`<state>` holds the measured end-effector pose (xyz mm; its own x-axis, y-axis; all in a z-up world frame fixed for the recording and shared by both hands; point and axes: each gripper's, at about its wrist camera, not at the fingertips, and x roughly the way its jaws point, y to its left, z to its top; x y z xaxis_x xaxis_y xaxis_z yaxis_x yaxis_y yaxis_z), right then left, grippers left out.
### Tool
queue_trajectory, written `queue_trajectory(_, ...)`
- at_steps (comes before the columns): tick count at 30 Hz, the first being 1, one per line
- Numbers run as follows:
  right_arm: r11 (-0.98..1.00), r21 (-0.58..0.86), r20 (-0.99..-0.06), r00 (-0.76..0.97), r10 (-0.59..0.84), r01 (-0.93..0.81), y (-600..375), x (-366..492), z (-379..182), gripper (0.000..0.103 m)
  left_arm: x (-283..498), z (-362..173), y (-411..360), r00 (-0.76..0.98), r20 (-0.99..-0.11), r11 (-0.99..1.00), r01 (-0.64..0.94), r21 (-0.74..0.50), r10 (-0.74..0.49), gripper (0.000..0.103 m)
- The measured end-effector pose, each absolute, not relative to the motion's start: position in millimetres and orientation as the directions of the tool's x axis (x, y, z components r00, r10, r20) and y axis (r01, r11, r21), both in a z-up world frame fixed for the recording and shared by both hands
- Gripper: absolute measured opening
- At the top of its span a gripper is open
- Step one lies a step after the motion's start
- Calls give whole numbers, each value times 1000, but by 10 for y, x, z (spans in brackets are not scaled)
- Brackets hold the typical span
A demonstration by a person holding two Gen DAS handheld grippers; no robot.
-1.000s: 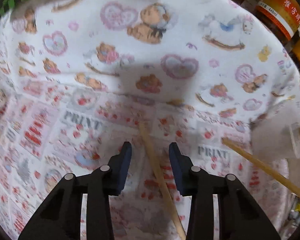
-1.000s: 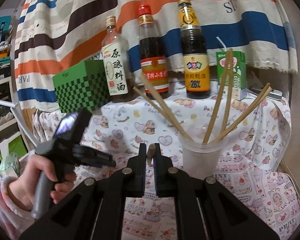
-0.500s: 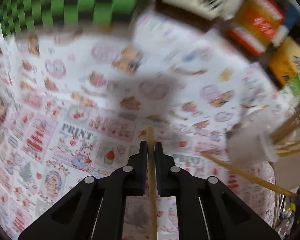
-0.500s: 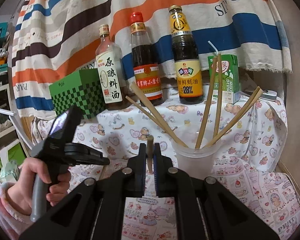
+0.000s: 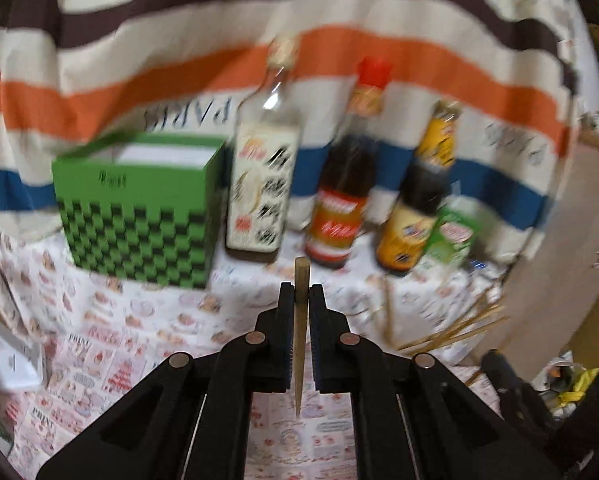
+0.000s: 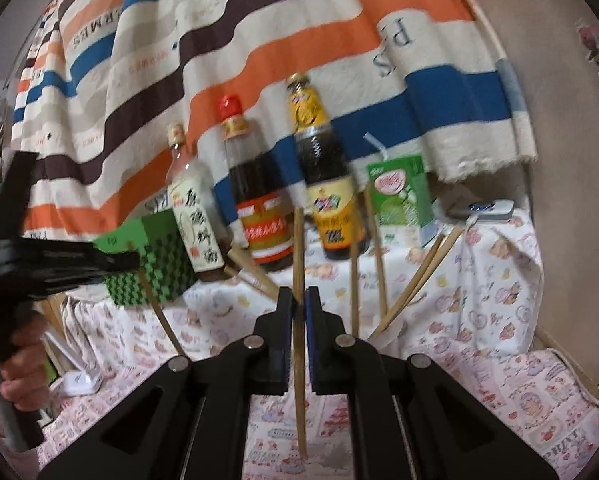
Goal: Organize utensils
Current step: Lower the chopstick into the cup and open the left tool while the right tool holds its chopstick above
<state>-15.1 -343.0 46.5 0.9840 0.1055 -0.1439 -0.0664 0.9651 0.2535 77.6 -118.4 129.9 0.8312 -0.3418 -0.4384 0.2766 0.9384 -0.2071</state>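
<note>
Motion blur smears the bottle labels (image 5: 261,190) in the left wrist view, and the right hand-held gripper (image 6: 298,304) hides the cup holding the chopsticks (image 6: 413,284).

I'm looking at a home corner: sauce bottles (image 6: 259,200) and striped cloth (image 6: 259,40) beyond my claw, cartoon-print counter (image 6: 499,280) cover.

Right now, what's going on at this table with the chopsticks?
A person is sorting chopsticks with two handheld grippers. The left gripper is shut on one chopstick, lifted clear of the patterned cloth. The right gripper is shut on another chopstick. More chopsticks lean bunched together on the right, in front of the sauce bottles.
</note>
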Motion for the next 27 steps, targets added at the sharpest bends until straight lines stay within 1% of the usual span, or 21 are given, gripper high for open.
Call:
queue_trajectory(3,962,268,-132,987,88,-50,-3502,-160,498,6,583,1477,-1234,834,-400,923,319,-213,-381,6)
queue_trajectory(4,962,271,-127,989,81,-44,-3528,-164,512,6,506,1534,-1249,841,-373,918,332,-215,-392,6)
queue_trajectory(8,957,287,-110,992,63,-29,-3631,-181,555,6,286,1707,-1449,860,-293,908,385,-164,-417,6)
queue_trajectory(10,956,292,-103,993,54,-22,-3682,-187,572,6,264,1778,-1576,862,-271,904,404,-142,-427,6)
queue_trajectory(13,955,298,-95,995,42,-12,-3745,-192,586,6,296,1859,-1698,846,-240,880,449,-158,-475,6)
queue_trajectory(19,940,340,-132,991,36,11,-3882,-96,541,6,388,1964,-1994,861,-131,869,477,-131,-492,6)
queue_trajectory(24,936,352,-126,991,38,9,-3939,-94,535,6,567,1811,-2192,862,-104,867,483,-127,-495,6)
queue_trajectory(26,937,350,-122,992,35,10,-3942,-105,548,6,638,1690,-2232,859,-116,864,485,-133,-499,6)
queue_trajectory(27,937,350,-118,992,34,10,-3944,-112,554,6,689,1619,-2253,854,-137,863,485,-139,-502,6)
